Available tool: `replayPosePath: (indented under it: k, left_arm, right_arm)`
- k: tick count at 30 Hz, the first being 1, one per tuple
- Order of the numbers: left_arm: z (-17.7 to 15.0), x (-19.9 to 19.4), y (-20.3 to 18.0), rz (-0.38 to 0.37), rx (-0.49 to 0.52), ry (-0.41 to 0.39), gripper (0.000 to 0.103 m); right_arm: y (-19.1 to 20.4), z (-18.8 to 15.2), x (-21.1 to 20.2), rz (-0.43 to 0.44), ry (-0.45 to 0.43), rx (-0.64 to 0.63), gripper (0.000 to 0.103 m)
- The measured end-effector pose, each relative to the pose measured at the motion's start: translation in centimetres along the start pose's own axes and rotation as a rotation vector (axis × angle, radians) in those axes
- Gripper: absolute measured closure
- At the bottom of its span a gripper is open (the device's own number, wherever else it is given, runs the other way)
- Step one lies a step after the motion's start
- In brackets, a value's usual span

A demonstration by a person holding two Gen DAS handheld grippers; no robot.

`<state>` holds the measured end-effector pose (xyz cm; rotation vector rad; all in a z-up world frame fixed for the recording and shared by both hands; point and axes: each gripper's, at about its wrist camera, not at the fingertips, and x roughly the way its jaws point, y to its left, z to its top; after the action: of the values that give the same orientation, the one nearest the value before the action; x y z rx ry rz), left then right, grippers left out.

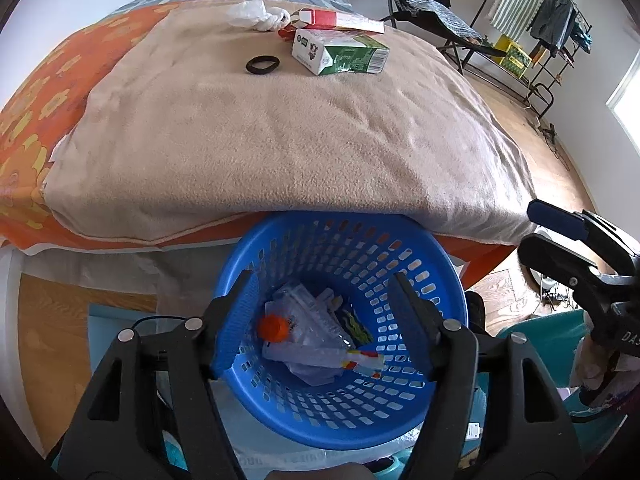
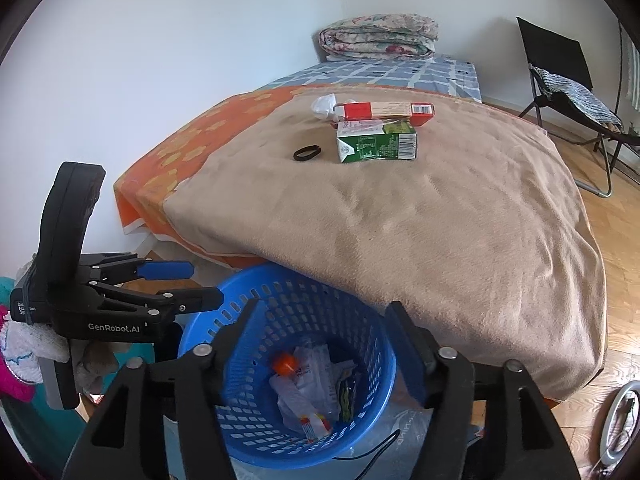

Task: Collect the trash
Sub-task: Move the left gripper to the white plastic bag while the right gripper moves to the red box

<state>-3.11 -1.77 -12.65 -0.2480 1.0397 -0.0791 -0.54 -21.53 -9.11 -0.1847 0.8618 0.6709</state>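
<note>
Left wrist: left gripper (image 1: 324, 320) spread, empty, hung over perforated blue plastic basket (image 1: 436, 264); crumpled clear bottle with orange cap (image 1: 272, 326) lay inside. Green carton (image 1: 340, 54) sat far off on fuzzy beige blanket (image 1: 280, 140).

Right wrist: right gripper (image 2: 324, 354) spread, empty, above the same basket (image 2: 376, 344); black hair tie (image 2: 307, 153) just beside the carton (image 2: 376, 145).

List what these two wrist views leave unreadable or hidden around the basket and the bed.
- Blue basket: its lower wall and base are hidden by the open left gripper in the left wrist view and the open right gripper in the right.
- Trash inside: crumpled and overlapping, individual pieces unclear.
- Green carton: print too small to read.
- Red box: partly hidden behind the carton.
- White wad: too small to identify.
</note>
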Motion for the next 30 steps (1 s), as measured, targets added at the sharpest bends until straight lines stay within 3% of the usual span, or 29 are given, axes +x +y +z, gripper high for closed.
replayPosePath:
  k: [7,20,30]
  left_arm:
    - [-0.07,0.11,-0.02,0.006,-0.001,0.004,0.034]
    - [0.13,-0.15,0.10,0.010,-0.001,-0.004,0.034]
    - [0.26,-0.17,0.27,0.013,-0.006,-0.005,0.034]
  right_arm:
    - [0.02,0.12,-0.22,-0.029,-0.012,0.002,0.021]
    - [-0.12,0.37,0.09,-0.082,0.004,0.007,0.016]
    - [-0.68,0.64,0.52,-0.128,0.031,0.039,0.005]
